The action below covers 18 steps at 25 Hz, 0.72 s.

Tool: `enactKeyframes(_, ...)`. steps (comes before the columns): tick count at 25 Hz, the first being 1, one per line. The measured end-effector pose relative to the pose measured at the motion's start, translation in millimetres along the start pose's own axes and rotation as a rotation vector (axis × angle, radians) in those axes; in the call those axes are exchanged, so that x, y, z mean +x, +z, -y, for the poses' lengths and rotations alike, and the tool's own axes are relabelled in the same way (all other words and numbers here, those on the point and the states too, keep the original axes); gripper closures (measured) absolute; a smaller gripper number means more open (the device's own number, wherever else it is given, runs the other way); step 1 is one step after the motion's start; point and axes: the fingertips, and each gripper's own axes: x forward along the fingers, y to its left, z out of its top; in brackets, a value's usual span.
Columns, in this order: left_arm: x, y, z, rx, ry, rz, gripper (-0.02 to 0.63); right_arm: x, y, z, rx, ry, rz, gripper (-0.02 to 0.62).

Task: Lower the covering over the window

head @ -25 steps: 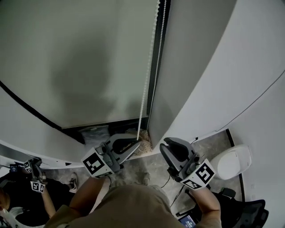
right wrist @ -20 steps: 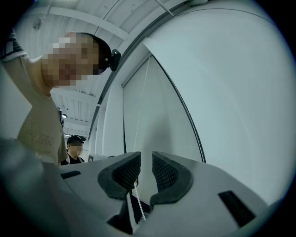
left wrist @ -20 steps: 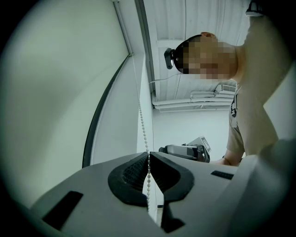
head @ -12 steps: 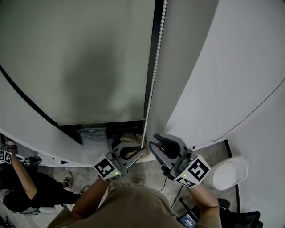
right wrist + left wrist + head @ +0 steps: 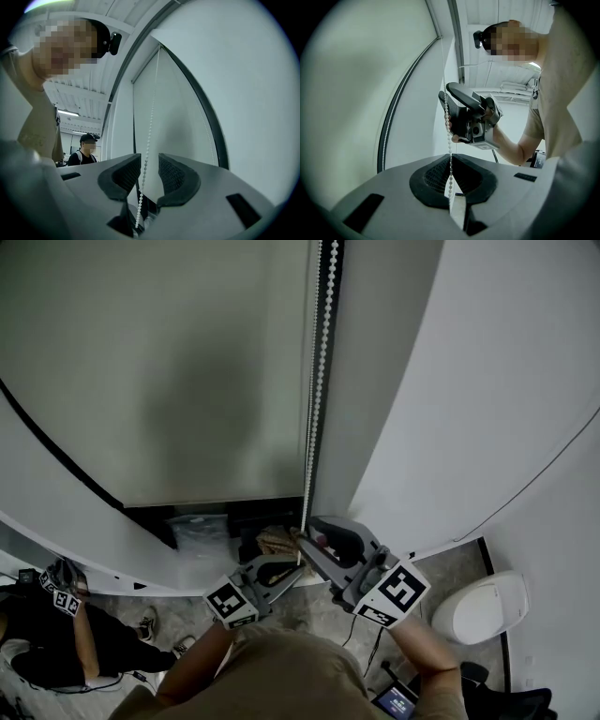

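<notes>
Two changes — left tongs (image 5: 450, 161) lower, clamping bead chain (image 5: 315, 381); right tongs (image 5: 149, 163) opening round it.

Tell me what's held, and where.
Left hand-held gripper pinches the bead chain low down. Right hand-held gripper, jaws just opening, grips nothing; chain runs between.

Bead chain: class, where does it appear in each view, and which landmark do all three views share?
Head view: bead chain hangs right of centre, from the top edge to below the middle.
Left gripper view: centre, dropping into the left gripper, shut on it.
Right gripper view: centre, between the jaws of the right gripper, which have just been opening, clear of it.
Shared landmark: the pale blind beside the chain.
</notes>
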Motion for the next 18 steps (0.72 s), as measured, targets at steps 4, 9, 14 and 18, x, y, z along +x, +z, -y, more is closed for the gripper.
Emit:
enactKeyframes(4, 4, 0, -1, 0.001, -0.024, 0.004, 0.581, 5, -6, 2, 0.019, 0.012, -0.012, 0.492)
enactKeyframes(9, 6, -3, -5, -0.013, -0.027, 0.000, 0.581, 7, -14, 6, 0.085, 0.003, -0.022, 0.584)
enactKeyframes(14, -7, -4, -2, 0.000, -0.049, 0.007, 0.579, 7, -15, -3, 0.116, 0.007, -0.010, 0.588)
enactKeyframes(18, -29, 31, -21, -0.122, -0.071, 0.178, 0.483, 4, -13, -6, 0.063, -0.007, -0.007, 0.589)
